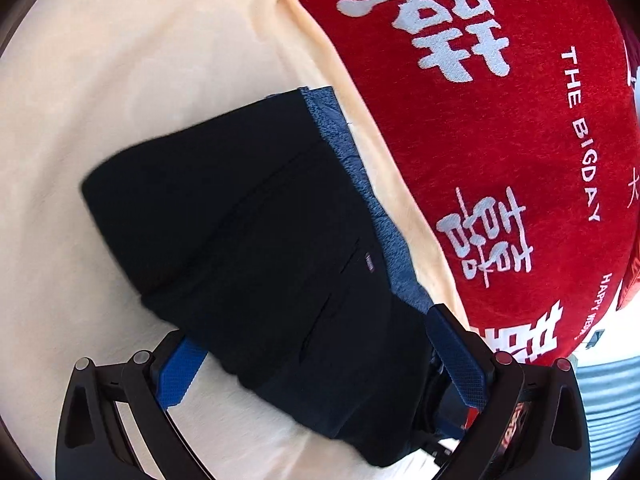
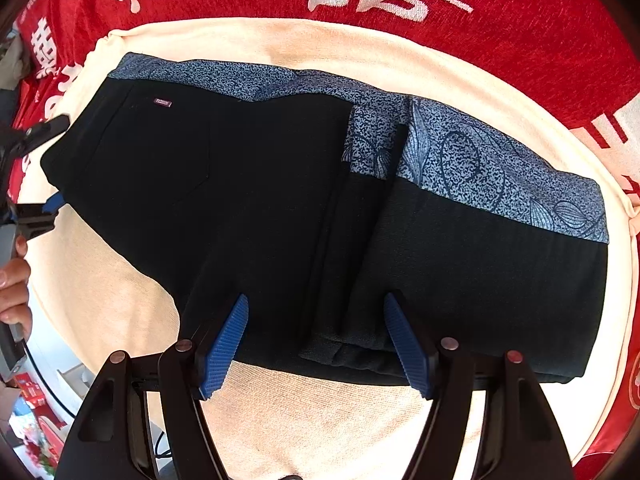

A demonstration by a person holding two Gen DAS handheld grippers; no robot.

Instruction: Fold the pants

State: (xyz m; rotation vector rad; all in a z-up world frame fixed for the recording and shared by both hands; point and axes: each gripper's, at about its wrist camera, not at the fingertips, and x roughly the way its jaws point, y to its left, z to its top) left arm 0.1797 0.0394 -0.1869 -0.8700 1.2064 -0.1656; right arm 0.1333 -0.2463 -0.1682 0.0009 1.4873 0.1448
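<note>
The pants (image 2: 248, 184) lie folded on a cream cloth (image 2: 328, 420), which is spread over a red blanket (image 2: 520, 20); what is underneath cannot be told. A blue patterned lining (image 2: 480, 168) shows along the far edge, and one part is turned back over the rest, so that a crease runs down the middle between the two thicknesses.

The right claw (image 2: 316, 340) is held above the near edge with its jaws wide apart, one pad on either side of the crease; nothing is gripped. The left claw (image 1: 320, 356) is also spread open, the waist end of the pants lying between its pads without being pinched. In the right wrist view it is seen at the left end of the pants, with a hand (image 2: 14, 288) behind it.

It is judged that the next fold is being set up. For a clean result, all layers at an edge should be taken together, not the top one alone. Both ends should be lifted evenly and carried over so that the edges meet, and the lining should be tucked in so that none shows. A slack grip is likely to let the lower layers slide and bunch.

On the red blanket, "THE BIGDAY" can be read in white, with "HAPPY" below it and large white Chinese characters around. A small purple tag (image 2: 163, 102) is sewn on the pants; its lettering is too small to be read.
</note>
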